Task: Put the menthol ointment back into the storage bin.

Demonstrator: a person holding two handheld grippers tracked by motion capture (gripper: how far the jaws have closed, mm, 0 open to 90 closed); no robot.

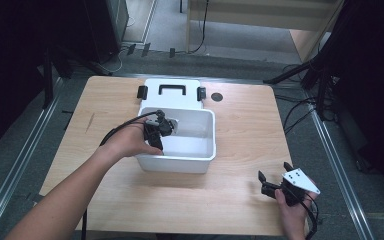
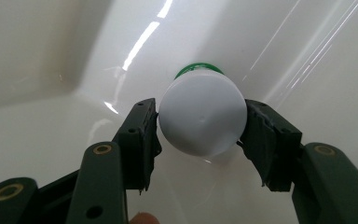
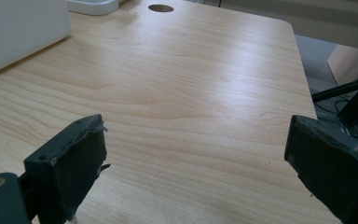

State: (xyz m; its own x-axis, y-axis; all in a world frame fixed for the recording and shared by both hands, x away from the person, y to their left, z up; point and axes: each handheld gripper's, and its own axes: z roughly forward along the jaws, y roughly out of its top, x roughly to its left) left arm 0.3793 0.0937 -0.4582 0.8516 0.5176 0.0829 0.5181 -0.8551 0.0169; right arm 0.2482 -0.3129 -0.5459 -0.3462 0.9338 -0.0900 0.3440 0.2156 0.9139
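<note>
A small bottle with a round white cap [image 2: 203, 116] and a green band stands inside a white plastic bin [image 1: 177, 162] at the table's middle. My left gripper [image 2: 200, 123] reaches down into the bin [image 2: 51, 56], and both its pads touch the cap's sides. In the high view the left gripper [image 1: 155, 137] is at the bin's left inner side, and the hand hides the bottle. My right gripper [image 1: 275, 171] is held over the table's front right, jaws wide apart. Bare wood lies between the right gripper [image 3: 196, 140] jaws.
The bin's white lid [image 1: 172, 102], with a black handle and two black clips, lies flat behind the bin. A round cable hole [image 1: 217, 96] sits in the wooden table [image 1: 245, 125] beside it. Dark stands and cables line the floor to the right.
</note>
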